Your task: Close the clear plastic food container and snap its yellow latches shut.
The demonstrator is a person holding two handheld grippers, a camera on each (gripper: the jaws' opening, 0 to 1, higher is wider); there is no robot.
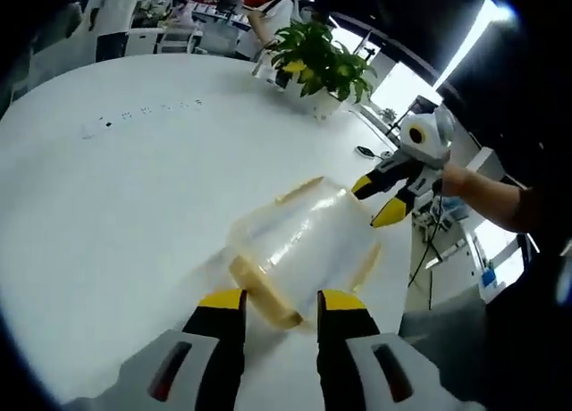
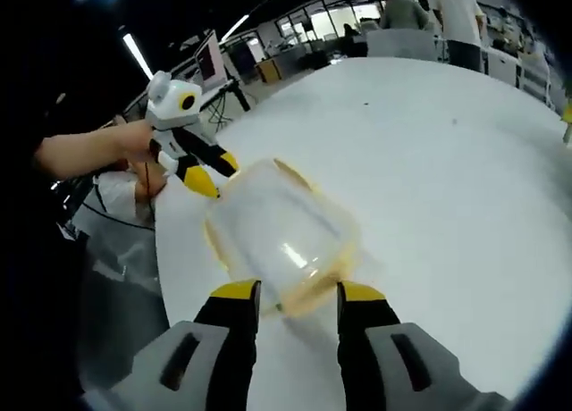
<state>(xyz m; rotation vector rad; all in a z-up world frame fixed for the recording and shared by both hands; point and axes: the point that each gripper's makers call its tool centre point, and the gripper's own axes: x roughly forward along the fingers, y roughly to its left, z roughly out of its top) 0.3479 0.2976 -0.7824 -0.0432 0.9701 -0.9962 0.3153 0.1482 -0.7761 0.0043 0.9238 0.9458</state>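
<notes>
Clear plastic food container [image 1: 304, 246] [image 2: 281, 232] with yellow latches [image 1: 268, 299], flat on white table [image 1: 116, 179].

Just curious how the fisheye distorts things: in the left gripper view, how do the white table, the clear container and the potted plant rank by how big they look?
1. White table, by far.
2. Clear container.
3. Potted plant, though it stands farther from the camera, so its true size is unsure.

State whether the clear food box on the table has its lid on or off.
On: the lid sits over the clear food box. Whether its yellow latches are snapped shut, I cannot tell.
</notes>
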